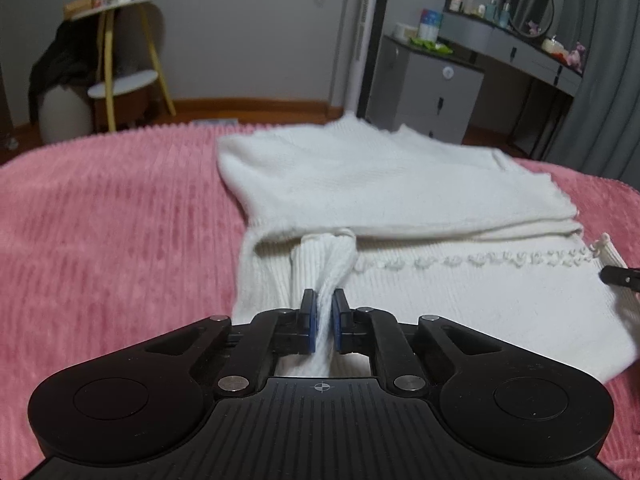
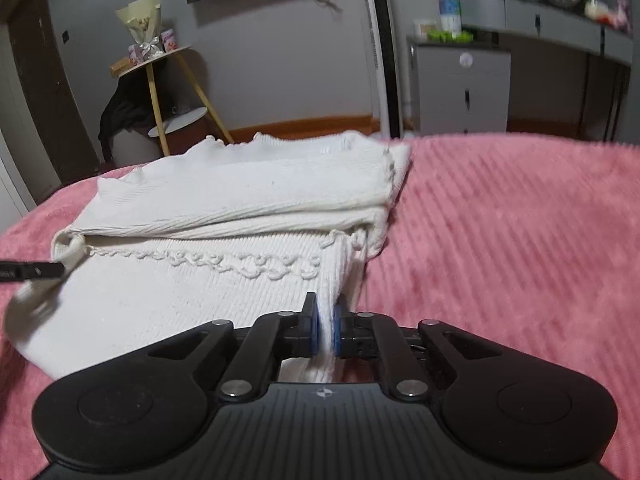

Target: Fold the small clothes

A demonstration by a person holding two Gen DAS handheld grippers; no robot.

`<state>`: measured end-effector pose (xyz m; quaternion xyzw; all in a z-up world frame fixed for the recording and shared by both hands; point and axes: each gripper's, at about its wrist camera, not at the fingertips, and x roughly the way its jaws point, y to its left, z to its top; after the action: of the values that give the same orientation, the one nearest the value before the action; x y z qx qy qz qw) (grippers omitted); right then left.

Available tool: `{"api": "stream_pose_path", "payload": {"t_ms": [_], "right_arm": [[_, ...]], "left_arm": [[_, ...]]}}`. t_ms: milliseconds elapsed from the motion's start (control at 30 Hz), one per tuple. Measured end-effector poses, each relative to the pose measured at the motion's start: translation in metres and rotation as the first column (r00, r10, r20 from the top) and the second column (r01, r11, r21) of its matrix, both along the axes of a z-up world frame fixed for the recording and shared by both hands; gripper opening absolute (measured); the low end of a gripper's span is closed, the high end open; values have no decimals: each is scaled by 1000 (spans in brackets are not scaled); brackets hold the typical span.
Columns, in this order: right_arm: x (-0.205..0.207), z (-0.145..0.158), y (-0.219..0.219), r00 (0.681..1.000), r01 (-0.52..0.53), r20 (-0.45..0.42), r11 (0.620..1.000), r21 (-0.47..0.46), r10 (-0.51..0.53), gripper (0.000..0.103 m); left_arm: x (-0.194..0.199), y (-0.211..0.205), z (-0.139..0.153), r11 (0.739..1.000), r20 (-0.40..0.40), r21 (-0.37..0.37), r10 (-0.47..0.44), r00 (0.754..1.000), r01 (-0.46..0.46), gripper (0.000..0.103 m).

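Observation:
A white knitted sweater point(image 1: 380, 184) lies partly folded on a pink ribbed bedspread point(image 1: 100, 220). My left gripper point(image 1: 323, 308) is shut on a bunched strip of the sweater's near left edge, the white knit squeezed between the blue pads. In the right wrist view the same sweater point(image 2: 224, 200) spreads to the left, and my right gripper point(image 2: 326, 320) is shut on its near right edge. Each view catches the other gripper's black fingertip point(image 1: 618, 276) point(image 2: 32, 271) at the frame's side, by the sweater's opposite corner. A row of knitted loops point(image 2: 248, 266) crosses the lower layer.
The bed ends just beyond the sweater. Past it stand a yellow-legged side table point(image 1: 112, 40) with a dark garment, a grey drawer unit point(image 1: 436, 88), a dressing table with a round mirror point(image 1: 528, 4) and a white upright pole point(image 1: 364, 36). Pink bedspread point(image 2: 520, 240) lies bare to the right.

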<state>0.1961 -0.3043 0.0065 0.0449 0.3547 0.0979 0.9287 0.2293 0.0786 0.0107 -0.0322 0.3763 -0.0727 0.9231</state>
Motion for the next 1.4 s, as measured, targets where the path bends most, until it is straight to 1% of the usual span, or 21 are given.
{"api": "stream_pose_path", "payload": {"t_ms": [100, 233, 300, 400, 467, 533, 600, 767, 800, 833, 867, 900, 933, 1000, 1067, 1100, 1133, 1167, 1267, 1333, 1400], "right_arm": [[-9, 14, 1, 998, -27, 60, 999, -19, 28, 6], [-16, 42, 6, 985, -55, 164, 998, -42, 62, 6], [-14, 55, 7, 976, -58, 208, 998, -36, 64, 6], [-1, 69, 11, 962, -36, 270, 997, -62, 51, 6], [12, 75, 12, 953, -5, 303, 997, -74, 28, 6], [32, 77, 10, 951, 23, 310, 997, -68, 0, 6], [59, 71, 7, 961, 48, 273, 998, -44, -34, 6], [107, 34, 3, 992, 46, 116, 999, -7, -45, 7], [113, 26, 1, 996, 43, 82, 999, 1, -43, 8], [116, 21, -1, 997, 43, 59, 999, 14, -44, 12], [117, 17, -1, 998, 38, 47, 999, 30, -39, 16], [117, 15, -3, 999, 25, 43, 998, 52, -27, 25], [117, 14, -5, 999, 9, 47, 998, 70, -13, 27], [117, 12, -4, 999, -21, 47, 997, 76, 17, 27], [119, 8, 2, 998, -41, 45, 998, 42, 39, 25], [120, 7, 5, 998, -44, 42, 999, 10, 43, 9], [119, 7, 8, 998, -50, 47, 999, -17, 51, 6], [115, 9, 14, 996, -56, 62, 998, -35, 58, 6], [106, 23, 19, 985, -70, 150, 993, -92, 83, 6], [105, 33, 21, 974, -55, 211, 990, -127, 81, 6], [113, 38, 25, 965, -26, 254, 985, -171, 70, 6]], "left_arm": [[-9, 4, 25, 1000, 67, -22, -12, 998, 14, 9], [-12, 9, 63, 997, 164, -75, -4, 986, 17, 9], [-5, 12, 79, 994, 202, -109, 11, 979, 11, 9], [12, 14, 97, 995, 273, -101, 49, 961, -22, 9], [28, 16, 103, 992, 297, -121, 75, 952, -40, 9], [49, 14, 99, 992, 282, -113, 93, 955, -64, 9], [72, 13, 85, 992, 243, -92, 112, 964, -92, 9], [111, 14, 28, 989, 52, -91, 122, 991, -117, 10], [113, 13, 19, 990, 33, -82, 119, 992, -116, 13], [114, 12, 13, 991, 21, -74, 109, 994, -108, 20], [113, 12, 8, 992, 14, -79, 95, 995, -94, 24], [112, 12, 5, 993, 8, -91, 77, 997, -76, 35], [109, 13, 1, 992, 9, -108, 59, 998, -58, 39], [112, 13, -3, 994, 11, -104, 34, 999, -33, 38], [115, 8, -5, 998, -1, -48, 39, 999, -39, 18], [116, 6, -5, 999, -7, -23, 43, 999, -43, 12], [112, 2, -2, 999, -4, -8, 47, 999, -47, 12], [109, 1, 3, 999, 9, 8, 54, 999, -54, 12], [103, 0, 25, 999, 94, 28, 30, 995, -33, 10], [105, -1, 40, 998, 157, 42, 32, 987, -39, 9], [114, 0, 49, 997, 196, 41, 60, 979, -69, 9]]}}
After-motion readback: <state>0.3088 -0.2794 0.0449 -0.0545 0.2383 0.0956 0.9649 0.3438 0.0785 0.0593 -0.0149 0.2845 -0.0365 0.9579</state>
